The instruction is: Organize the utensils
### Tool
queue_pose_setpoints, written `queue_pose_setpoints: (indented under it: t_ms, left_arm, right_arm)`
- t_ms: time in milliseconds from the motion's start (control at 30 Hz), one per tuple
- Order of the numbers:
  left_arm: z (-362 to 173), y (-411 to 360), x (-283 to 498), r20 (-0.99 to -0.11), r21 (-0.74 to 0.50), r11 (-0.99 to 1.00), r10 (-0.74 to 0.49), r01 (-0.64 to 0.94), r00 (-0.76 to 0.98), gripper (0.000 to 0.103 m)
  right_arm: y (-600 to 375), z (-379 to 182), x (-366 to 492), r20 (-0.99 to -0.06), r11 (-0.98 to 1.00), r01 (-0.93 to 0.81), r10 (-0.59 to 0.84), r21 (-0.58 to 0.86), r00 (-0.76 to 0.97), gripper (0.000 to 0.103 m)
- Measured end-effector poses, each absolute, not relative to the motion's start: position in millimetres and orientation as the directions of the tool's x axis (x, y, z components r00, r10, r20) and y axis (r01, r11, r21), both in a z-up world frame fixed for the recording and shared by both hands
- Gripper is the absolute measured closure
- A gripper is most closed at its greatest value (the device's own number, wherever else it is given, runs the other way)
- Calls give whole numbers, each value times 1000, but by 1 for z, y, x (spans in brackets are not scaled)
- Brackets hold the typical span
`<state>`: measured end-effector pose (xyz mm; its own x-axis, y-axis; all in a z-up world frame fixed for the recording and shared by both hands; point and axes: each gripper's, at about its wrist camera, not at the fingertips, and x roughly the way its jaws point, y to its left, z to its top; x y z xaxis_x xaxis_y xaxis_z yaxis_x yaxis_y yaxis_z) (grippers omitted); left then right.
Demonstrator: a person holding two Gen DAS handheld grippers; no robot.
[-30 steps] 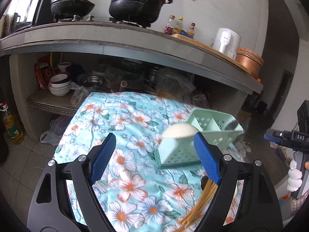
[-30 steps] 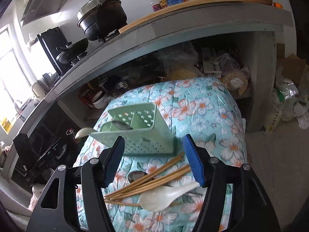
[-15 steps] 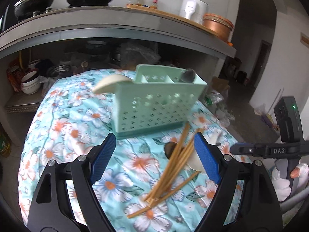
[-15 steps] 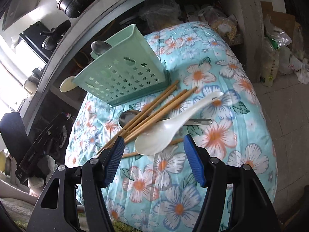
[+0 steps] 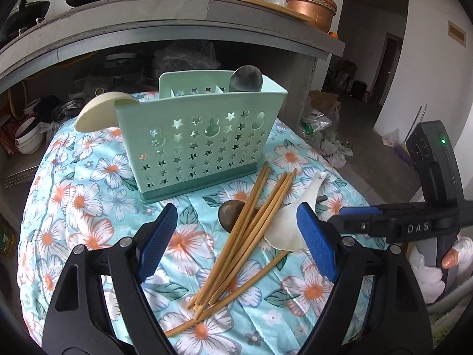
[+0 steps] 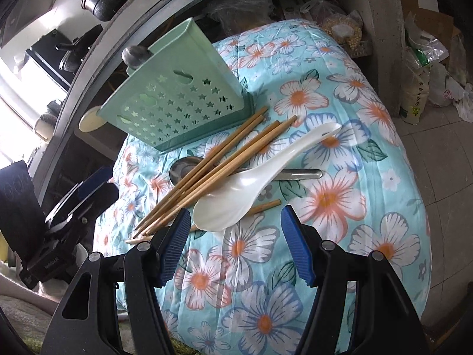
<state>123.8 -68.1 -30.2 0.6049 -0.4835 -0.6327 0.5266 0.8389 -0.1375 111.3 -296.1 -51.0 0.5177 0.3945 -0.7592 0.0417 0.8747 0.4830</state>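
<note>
A mint-green perforated utensil caddy (image 5: 198, 142) (image 6: 180, 109) stands on the floral cloth; a metal spoon (image 5: 246, 79) and a cream spoon (image 5: 97, 111) stick out of it. In front of it lie several wooden chopsticks (image 5: 245, 230) (image 6: 212, 171), a white ceramic spoon (image 5: 291, 222) (image 6: 254, 177) and a metal spoon (image 5: 229, 210) (image 6: 298, 174) under them. My left gripper (image 5: 236, 242) is open and empty, straddling the chopsticks from above. My right gripper (image 6: 233, 242) is open and empty, just short of the white spoon's bowl.
The table's floral cloth (image 5: 88, 207) drops off at rounded edges. A concrete counter (image 5: 177, 23) with pots and bottles stands behind, with bowls and bags on a shelf under it. Bags litter the floor on the right (image 6: 419, 68).
Both grippers have moved down and closer to the pile of chopsticks and spoons. The left swung right from the bare cloth to over the chopsticks. Both stayed open.
</note>
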Motion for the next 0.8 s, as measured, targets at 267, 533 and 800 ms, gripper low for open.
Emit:
queue_pose_setpoints:
  t_ms: [267,533,800]
  left_arm:
    - [-40,-68,146,-661,-160,861,-456,483,596,27]
    - [-53,-68,171,-700,-174,876,-432,450,569,57]
    - [-70,-73,186,-743,-207,862,-446,463,499,83]
  right_arm:
    - [-289,-57,115,-770,890,14,387,456,507,41]
    - [-291,-66,120,-771,882,22,399,471,496,41]
    - [-288,-74,126,-770,874,20,417,485,482,41]
